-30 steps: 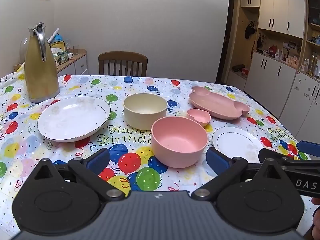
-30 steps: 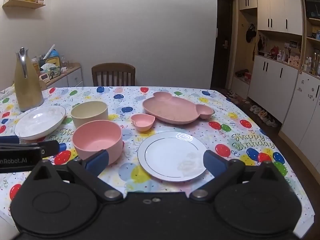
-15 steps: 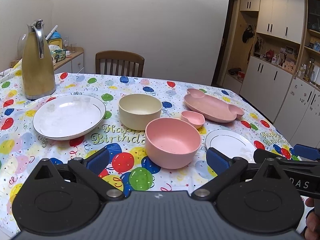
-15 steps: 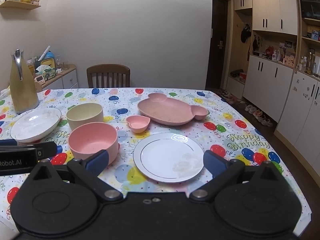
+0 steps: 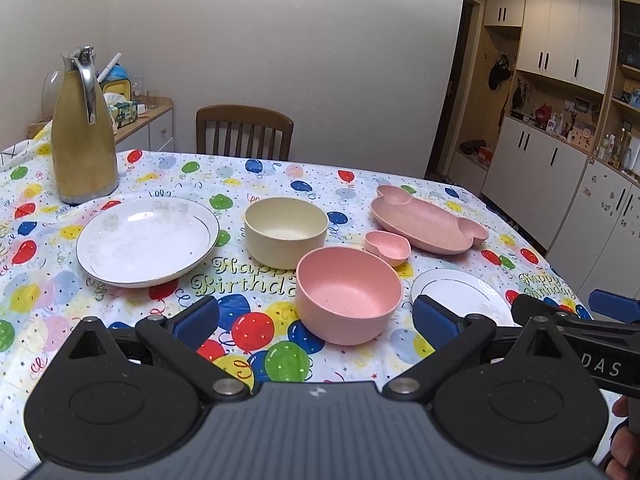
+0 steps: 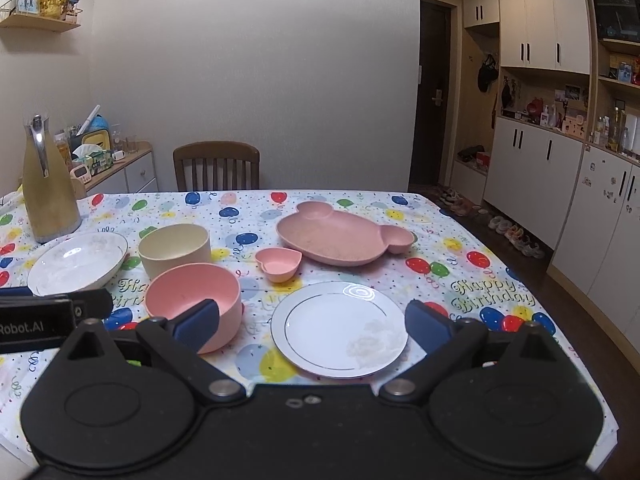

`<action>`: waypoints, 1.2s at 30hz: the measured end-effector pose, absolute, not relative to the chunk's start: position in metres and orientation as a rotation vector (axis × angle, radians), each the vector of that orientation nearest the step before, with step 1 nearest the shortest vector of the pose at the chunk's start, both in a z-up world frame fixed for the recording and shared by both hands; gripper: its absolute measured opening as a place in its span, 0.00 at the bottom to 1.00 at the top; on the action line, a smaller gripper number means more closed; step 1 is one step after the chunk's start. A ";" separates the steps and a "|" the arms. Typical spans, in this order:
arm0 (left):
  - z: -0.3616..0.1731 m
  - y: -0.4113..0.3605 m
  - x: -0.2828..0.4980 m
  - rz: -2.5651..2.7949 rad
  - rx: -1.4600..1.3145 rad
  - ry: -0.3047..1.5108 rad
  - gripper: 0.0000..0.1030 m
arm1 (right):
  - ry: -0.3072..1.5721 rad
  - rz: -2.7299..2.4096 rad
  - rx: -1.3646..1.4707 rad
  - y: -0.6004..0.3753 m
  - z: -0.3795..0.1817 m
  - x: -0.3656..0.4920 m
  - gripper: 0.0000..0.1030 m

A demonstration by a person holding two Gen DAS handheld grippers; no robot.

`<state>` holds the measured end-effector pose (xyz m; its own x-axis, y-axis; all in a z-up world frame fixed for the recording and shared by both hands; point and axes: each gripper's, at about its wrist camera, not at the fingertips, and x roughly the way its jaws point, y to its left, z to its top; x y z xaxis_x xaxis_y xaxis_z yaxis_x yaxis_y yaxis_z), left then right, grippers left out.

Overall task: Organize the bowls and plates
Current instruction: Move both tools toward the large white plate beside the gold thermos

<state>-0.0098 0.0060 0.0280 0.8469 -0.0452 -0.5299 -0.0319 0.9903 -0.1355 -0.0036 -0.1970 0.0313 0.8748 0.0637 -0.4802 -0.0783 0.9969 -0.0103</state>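
Pink bowl [image 5: 349, 294] round, matte, empty; left tongs [image 5: 316, 316], right tongs [image 6: 312, 320] wide.

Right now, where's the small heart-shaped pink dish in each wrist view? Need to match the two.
Left wrist: heart-shaped dish sits right of centre, behind the pink bowl, in front of the bear-shaped plate.
Right wrist: heart-shaped dish sits just left of centre, behind the rimmed white plate.
Shared landmark: the bear-shaped plate, directly behind the dish in both.
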 end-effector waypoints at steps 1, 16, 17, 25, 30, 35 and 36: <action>0.028 0.006 -0.010 -0.010 -0.144 0.566 1.00 | 0.511 0.078 -0.026 -0.197 0.031 -0.003 0.97; 0.026 0.028 -0.016 0.020 -0.157 0.604 1.00 | 0.533 0.154 -0.066 -0.173 0.033 -0.002 0.97; 0.025 0.029 -0.016 0.020 -0.157 0.607 1.00 | 0.531 0.157 -0.067 -0.171 0.033 -0.002 0.97; 0.024 0.048 -0.010 0.036 -0.178 0.591 1.00 | 0.515 0.179 -0.109 -0.153 0.038 0.006 0.97; 0.021 0.054 -0.006 0.036 -0.182 0.605 1.00 | 0.519 0.194 -0.116 -0.143 0.038 0.010 0.97; 0.019 0.059 -0.003 0.042 -0.185 0.613 1.00 | 0.527 0.198 -0.119 -0.138 0.037 0.015 0.97; 0.019 0.061 -0.002 0.045 -0.186 0.612 1.00 | 0.526 0.199 -0.119 -0.137 0.037 0.016 0.97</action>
